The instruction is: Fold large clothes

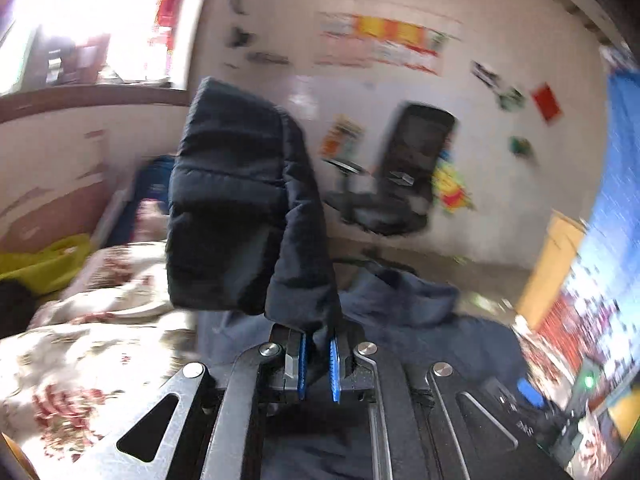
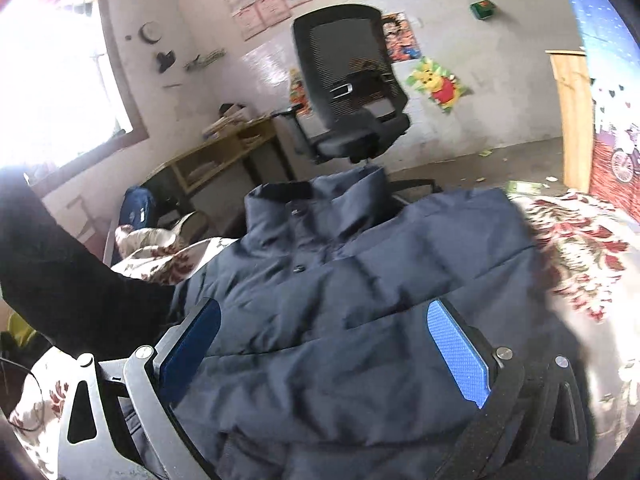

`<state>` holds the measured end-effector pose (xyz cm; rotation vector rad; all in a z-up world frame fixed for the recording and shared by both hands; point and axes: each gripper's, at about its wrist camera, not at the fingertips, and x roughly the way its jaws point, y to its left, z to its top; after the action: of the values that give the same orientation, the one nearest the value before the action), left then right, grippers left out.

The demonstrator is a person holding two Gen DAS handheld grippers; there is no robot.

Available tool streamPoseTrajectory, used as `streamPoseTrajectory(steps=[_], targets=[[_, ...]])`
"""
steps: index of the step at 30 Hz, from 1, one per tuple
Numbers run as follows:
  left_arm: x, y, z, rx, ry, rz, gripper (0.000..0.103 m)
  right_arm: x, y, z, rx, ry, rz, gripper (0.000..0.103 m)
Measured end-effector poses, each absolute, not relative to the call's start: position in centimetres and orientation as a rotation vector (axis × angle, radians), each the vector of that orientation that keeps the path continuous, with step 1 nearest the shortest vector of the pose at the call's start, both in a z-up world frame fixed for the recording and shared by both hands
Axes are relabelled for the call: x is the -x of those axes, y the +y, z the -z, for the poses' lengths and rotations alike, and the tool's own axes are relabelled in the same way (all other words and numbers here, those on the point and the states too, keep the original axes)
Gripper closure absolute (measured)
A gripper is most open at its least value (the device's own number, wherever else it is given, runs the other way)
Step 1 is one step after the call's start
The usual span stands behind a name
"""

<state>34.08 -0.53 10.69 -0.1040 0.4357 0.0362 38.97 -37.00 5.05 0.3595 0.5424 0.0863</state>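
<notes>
The dark navy quilted puffer jacket (image 2: 340,292) lies front-up on the floral-print bedspread (image 2: 580,240), its stand-up collar toward twelve o'clock, below the black mesh office chair (image 2: 352,92). The left tool (image 1: 318,364) is clenched on a thin edge of the jacket's padded sleeve (image 1: 240,208), which rises from the pads and flops over toward eleven o'clock in that wrist view. The right tool (image 2: 324,344) is released, its blue pads spread wide over the jacket's chest with nothing pinched between them; a dark-sleeved arm (image 2: 68,264) crosses at nine o'clock.

The jacket looks bulky but light, soft and springy: the filling will likely puff back after a fold, and the smooth shell seems slippery, so a shallow pinch may slide off. Seams, cuffs, the hem and the collar edge look like the best holds, since they are thinner and firmer than the quilted panels. The sleeve, held by one edge, will probably droop and swing.
</notes>
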Motion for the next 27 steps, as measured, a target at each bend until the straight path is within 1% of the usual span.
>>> streamPoseTrajectory(steps=[6,12,20,24,27], targets=[[-35.6,-7.7,-7.4,0.031,0.557,0.133,0.095,-38.3,-40.9,-4.2,-0.37,0.558,-0.035,0.001],[-37.0,-12.5,-2.4,-0.033,0.677,0.226,0.095,-38.2,-44.2,-2.6,-0.389,0.598,-0.021,0.001],[-38.6,-16.2,3.2,-0.104,0.856,0.307,0.094,-38.2,-47.4,-0.7,-0.51,0.611,-0.107,0.001],[-38.2,-16.5,4.4,-0.131,0.879,0.326,0.092,-38.2,-47.7,0.5,-0.634,0.598,-0.209,0.001],[-38.0,-16.6,4.9,-0.13,0.895,0.347,0.087,-38.4,-47.5,1.3,-0.727,0.593,-0.293,0.001]])
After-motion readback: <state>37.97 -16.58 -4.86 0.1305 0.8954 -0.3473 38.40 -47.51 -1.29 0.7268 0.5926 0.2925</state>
